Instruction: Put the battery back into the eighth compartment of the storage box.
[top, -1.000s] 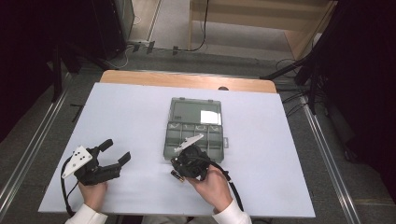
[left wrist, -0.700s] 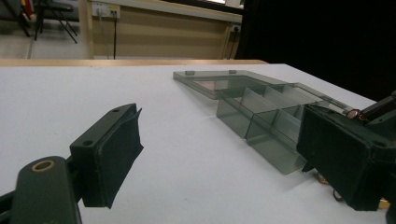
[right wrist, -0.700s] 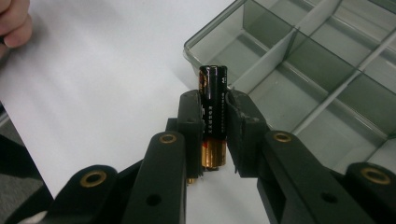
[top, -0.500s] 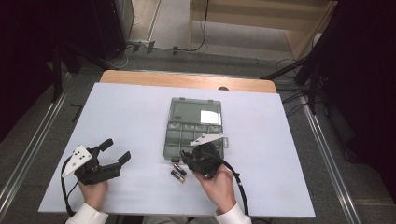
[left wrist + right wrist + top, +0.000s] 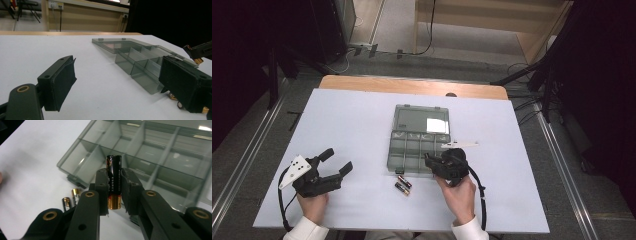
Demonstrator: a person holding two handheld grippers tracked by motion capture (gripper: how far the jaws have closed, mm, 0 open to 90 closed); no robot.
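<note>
The left claw [image 5: 334, 167] rests wide open and empty on the white bench [image 5: 357, 120]. Two batteries [image 5: 402, 184] lie loose before the organizer box [image 5: 419, 145]. The right claw [image 5: 115, 186] clamps a battery [image 5: 114, 181] over the box's near compartments.

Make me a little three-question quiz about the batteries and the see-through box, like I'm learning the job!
1. True or false: the right gripper is shut on a battery.
2. How many batteries lie loose on the table, in front of the compartment box?
3. Pick one. The left gripper is: A) open and holding nothing, B) shut on the box lid, C) shut on a battery.

Key:
1. True. Its fingers clamp a black and copper battery upright.
2. Two, side by side near the box's front edge.
3. A. It stands open, off to the left, apart from the box.
</note>
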